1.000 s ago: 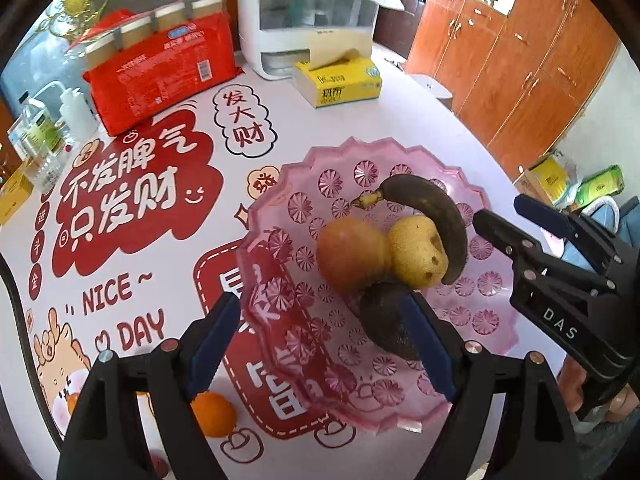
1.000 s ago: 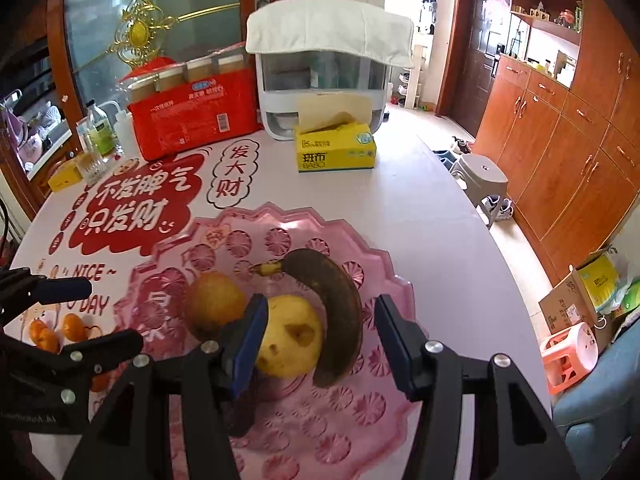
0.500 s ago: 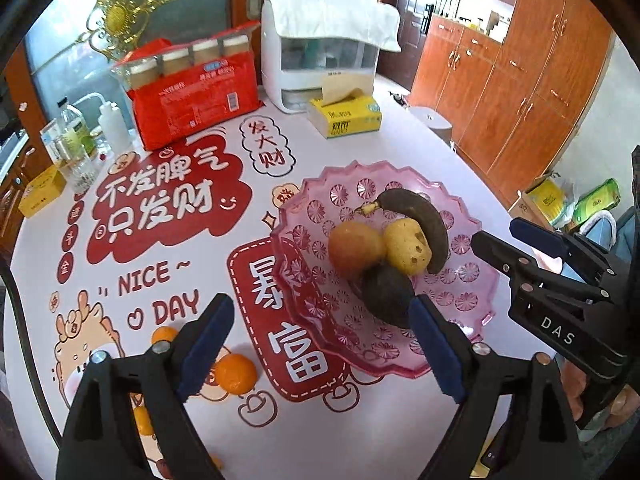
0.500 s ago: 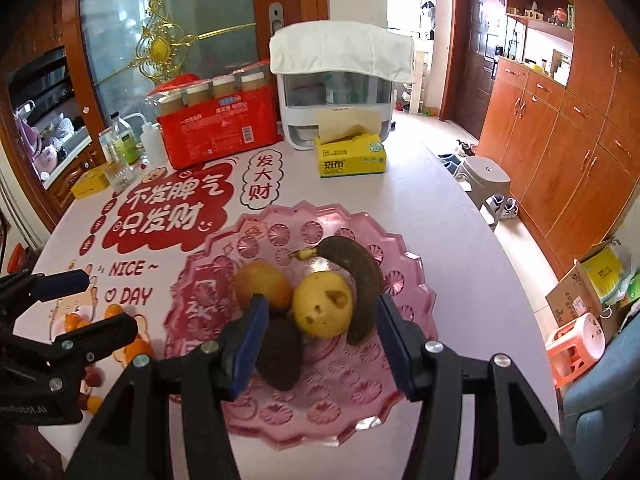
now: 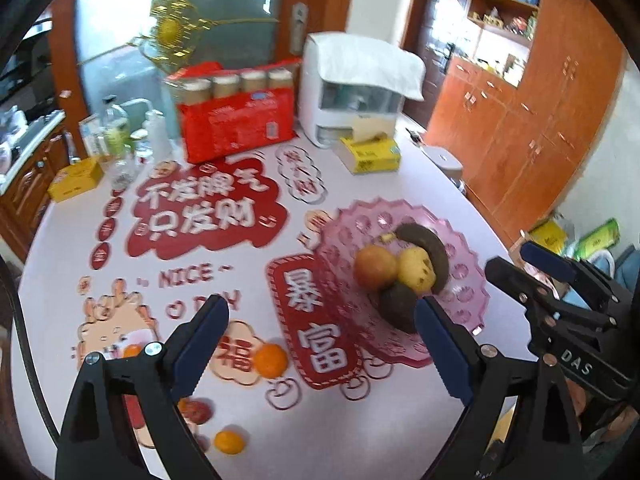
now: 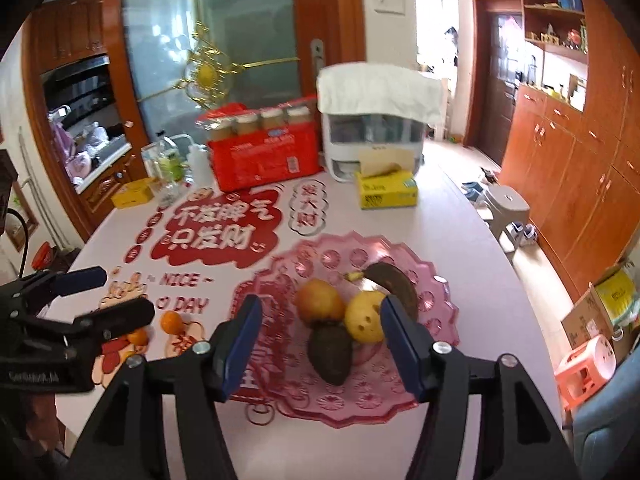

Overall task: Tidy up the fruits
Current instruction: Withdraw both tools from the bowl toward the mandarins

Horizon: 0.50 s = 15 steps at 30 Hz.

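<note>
My left gripper [image 5: 320, 344] and right gripper [image 6: 320, 340] are both opening and empty above the pink plate [image 6: 436, 308], because small oranges [image 5: 271, 360] wait outside it.

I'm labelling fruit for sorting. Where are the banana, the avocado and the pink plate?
banana [image 6: 394, 286], right wrist view, middle of its dark curve.
avocado [image 6: 330, 350], right wrist view, centre of its skin.
pink plate [image 6: 440, 280], right wrist view, scalloped right rim.

Lighting: bright, even daylight; strongest from the doorway [image 6: 448, 92] at the back, blown out white. Glare: sheen on the glass door [image 6: 224, 40]. Shadows: soft, short, under the pink plate [image 6: 436, 292]. Blur: motion smear over the tablecloth lettering [image 5: 200, 208]. Distortion: heavy fisheye bowing, black vignette corners.
</note>
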Tool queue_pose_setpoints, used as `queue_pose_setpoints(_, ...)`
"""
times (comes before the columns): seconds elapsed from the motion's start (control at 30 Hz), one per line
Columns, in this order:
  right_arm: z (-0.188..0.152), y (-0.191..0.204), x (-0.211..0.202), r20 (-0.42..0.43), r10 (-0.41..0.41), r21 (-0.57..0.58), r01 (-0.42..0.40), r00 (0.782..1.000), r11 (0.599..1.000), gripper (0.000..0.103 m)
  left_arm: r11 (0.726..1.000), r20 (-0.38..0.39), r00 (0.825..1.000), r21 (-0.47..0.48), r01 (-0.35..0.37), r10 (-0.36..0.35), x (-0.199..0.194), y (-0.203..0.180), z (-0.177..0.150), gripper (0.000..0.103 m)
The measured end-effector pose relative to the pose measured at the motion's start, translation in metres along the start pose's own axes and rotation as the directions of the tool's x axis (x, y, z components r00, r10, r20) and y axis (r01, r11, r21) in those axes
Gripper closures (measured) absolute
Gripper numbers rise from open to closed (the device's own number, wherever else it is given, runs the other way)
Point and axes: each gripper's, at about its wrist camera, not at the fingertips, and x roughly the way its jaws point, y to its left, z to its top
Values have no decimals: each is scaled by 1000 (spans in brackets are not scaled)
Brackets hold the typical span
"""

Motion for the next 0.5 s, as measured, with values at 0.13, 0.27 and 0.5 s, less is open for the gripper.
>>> queue_pose_setpoints(0.13, 6, 20, -4, 18, 43, -40, -43, 999, 998, 39, 997, 57, 996, -37, -64, 66, -26, 29, 4, 8)
queue_pose_setpoints(0.27, 11, 42, 0, 23, 92, -81, -89, 996, 993, 39, 984, 104, 982, -96, -149, 159, -50, 65, 4, 5)
queue_pose_setpoints(0.5, 15, 88, 21, -20, 176, -154, -177, 984, 972, 39, 945, 99, 951, -181, -274, 294, -67, 127, -6, 4)
